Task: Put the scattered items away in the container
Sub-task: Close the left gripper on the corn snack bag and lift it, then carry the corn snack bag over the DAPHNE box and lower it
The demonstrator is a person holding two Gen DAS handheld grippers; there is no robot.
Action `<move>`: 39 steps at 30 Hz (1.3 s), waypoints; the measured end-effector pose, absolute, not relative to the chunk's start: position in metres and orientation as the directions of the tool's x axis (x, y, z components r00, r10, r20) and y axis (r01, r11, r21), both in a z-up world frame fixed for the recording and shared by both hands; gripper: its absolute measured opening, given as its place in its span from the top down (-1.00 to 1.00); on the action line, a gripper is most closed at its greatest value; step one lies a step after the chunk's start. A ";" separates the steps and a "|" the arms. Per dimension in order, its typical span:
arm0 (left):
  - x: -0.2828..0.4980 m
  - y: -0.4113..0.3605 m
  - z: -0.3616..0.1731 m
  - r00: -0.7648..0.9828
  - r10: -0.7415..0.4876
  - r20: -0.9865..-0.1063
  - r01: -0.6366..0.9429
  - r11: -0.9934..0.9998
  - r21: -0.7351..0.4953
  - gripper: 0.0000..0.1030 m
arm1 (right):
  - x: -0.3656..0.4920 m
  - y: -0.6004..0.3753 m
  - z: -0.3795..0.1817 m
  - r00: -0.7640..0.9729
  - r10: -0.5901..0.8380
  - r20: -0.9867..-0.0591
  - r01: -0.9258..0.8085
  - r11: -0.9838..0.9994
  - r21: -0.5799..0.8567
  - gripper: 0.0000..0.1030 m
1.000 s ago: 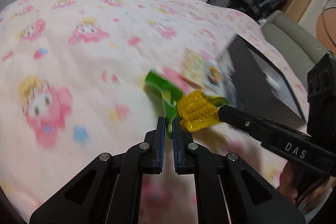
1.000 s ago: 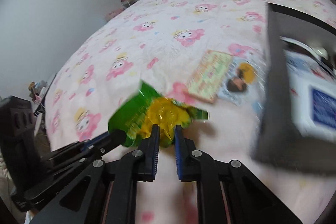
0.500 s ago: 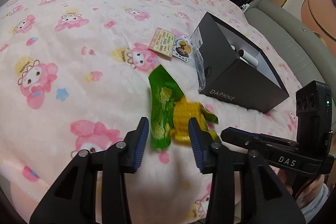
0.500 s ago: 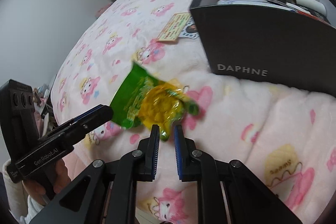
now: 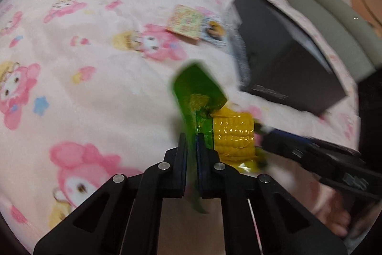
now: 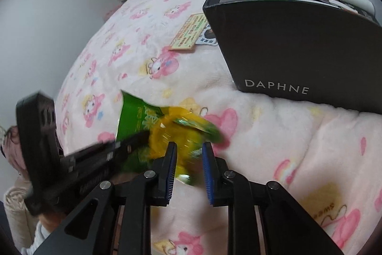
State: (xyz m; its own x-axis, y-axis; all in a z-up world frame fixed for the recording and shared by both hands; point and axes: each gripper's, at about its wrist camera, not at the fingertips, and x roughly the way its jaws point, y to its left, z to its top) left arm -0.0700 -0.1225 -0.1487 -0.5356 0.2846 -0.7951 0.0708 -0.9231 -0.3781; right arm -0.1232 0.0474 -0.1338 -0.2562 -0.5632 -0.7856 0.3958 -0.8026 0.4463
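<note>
A green and yellow corn snack packet point(image 5: 203, 97) hangs above the pink bedspread. My left gripper point(image 5: 191, 142) is shut on the packet's green edge. In the right wrist view the packet point(image 6: 152, 121) sits between the fingers of my right gripper point(image 6: 188, 154), which now stand apart around its yellow end. The left gripper's fingers point(image 6: 133, 138) come in from the left there. The black box marked DAPHNE point(image 6: 298, 44) stands to the right with several items inside; it also shows in the left wrist view point(image 5: 286, 59).
A flat colourful card point(image 5: 185, 22) and a round-printed sticker sheet point(image 5: 214, 31) lie on the bedspread point(image 5: 95, 63) beside the box's left corner. A grey sofa point(image 5: 334, 23) stands beyond the bed. A white wall point(image 6: 47, 16) is to the left.
My left gripper, open half a second ago, has shut on the packet's green edge. My right gripper, shut on the yellow end before, has opened. The packet stays lifted near the box.
</note>
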 end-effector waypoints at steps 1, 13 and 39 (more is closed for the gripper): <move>-0.067 -0.122 -0.147 -0.538 0.303 -0.787 0.064 -0.916 -0.397 0.88 | -0.125 0.047 -0.134 -0.257 -0.560 -0.788 0.399 -0.804 0.442 0.64; -0.081 -0.143 -0.159 -0.511 0.310 -0.802 0.137 -0.892 -0.432 0.82 | -0.143 0.037 -0.151 -0.205 -0.620 -0.757 0.393 -0.761 0.517 0.49; -0.060 -0.107 -0.121 -0.546 0.234 -0.804 0.140 -0.921 -0.363 0.90 | -0.112 0.060 -0.130 -0.229 -0.676 -0.700 0.440 -0.713 0.546 0.83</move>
State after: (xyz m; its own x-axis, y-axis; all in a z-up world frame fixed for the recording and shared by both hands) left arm -0.0599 -0.1069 -0.1211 -0.5464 0.2338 -0.8042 0.1400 -0.9212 -0.3629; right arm -0.1116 0.0604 -0.1302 -0.2290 -0.6764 -0.7000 0.4398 -0.7134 0.5455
